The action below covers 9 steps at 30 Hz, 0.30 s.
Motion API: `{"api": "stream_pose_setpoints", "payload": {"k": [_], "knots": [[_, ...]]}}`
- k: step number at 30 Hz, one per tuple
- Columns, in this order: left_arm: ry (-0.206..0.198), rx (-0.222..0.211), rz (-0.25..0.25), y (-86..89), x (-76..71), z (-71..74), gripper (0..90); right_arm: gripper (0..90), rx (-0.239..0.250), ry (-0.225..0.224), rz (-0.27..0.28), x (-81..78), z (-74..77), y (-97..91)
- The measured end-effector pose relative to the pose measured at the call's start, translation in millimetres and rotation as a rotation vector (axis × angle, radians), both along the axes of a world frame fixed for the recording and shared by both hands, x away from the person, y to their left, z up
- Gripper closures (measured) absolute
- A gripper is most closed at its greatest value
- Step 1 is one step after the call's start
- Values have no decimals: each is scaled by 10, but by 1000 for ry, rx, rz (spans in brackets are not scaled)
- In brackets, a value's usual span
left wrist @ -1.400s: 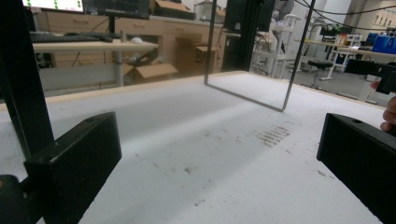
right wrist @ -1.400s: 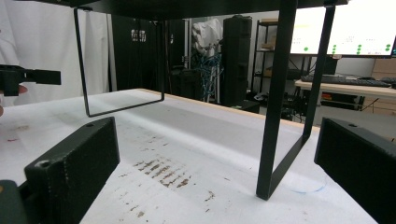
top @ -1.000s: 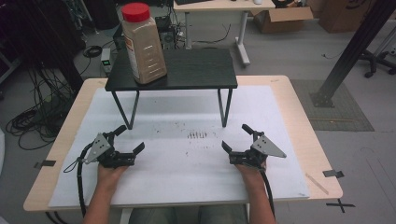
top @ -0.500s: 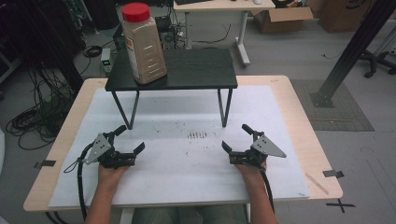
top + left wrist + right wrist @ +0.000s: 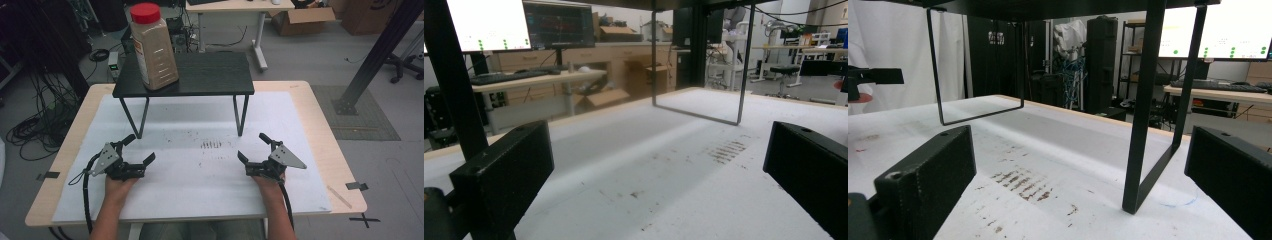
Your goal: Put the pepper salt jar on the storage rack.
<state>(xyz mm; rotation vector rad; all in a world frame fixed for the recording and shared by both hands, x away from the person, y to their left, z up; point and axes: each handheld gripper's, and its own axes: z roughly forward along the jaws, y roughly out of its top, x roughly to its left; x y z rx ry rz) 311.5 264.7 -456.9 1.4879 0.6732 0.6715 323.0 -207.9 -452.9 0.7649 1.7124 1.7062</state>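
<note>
While both of your hands rested low on the table [image 5: 310, 130], nothing was in reach of either tool, so the step at hand looked like the approach to the jar [image 5: 152, 47]. The white mat [image 5: 200, 175] lay bare in front of you apart from some dark scuff marks [image 5: 211, 145] near its middle. Beyond them stood the black stand [image 5: 210, 75], and the jar sat upright on its top at the far left corner, red cap [image 5: 145, 12] on, well apart from both grippers.

Your left gripper [image 5: 140, 150] sat with its jaws spread wide and held nothing; your right gripper [image 5: 252, 148] was spread the same way and was just as empty.

To do this well, you probably needed to lift clear of the stand's front edge before going forward, since the top sat above jaw level. The jar is tall and likely top-heavy, so a grip around the body below the cap seemed safer than one at the cap. The left gripper had the shorter path; the right could steady the stand if it shifted.
</note>
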Motion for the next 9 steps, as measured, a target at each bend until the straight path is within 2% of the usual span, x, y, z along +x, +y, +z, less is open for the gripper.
{"api": "stream_pose_setpoints", "payload": {"k": [9], "knots": [[4,-6,0,7,5,0,2,0,-1,-1,0,-2,0,1]]}}
